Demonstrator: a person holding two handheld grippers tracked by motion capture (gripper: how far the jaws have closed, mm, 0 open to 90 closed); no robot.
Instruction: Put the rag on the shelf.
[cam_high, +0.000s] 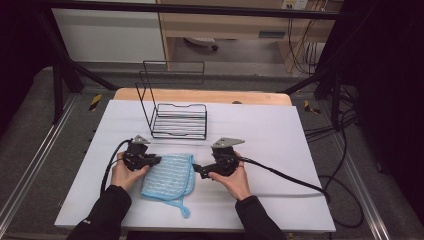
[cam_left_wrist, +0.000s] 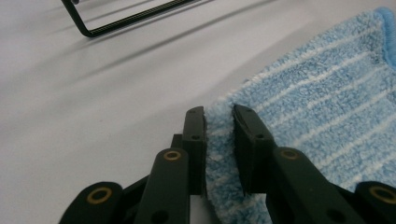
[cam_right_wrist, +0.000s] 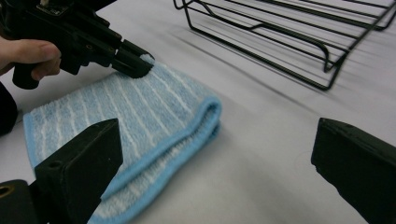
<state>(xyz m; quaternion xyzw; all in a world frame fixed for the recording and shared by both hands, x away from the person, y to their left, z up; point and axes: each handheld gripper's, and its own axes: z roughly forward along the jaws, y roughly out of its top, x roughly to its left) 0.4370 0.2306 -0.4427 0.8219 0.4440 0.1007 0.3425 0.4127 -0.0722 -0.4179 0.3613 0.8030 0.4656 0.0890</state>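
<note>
White table (cam_high: 280, 145), wire rack (cam_high: 178, 120) at back, folded blue cloth (cam_high: 167, 176) near front edge. Left gripper (cam_left_wrist: 219, 116) pinching cloth's corner; right gripper (cam_right_wrist: 215, 158) wide open beside the fold. Thin grip, likely to slip or unfold layers when lifted.

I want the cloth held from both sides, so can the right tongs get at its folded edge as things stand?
Probably yes. The right tongs stand wide open just beside the blue cloth, with bare white table between them and its folded edge. The left tongs pinch the far corner, and the wire rack sits well behind.
</note>
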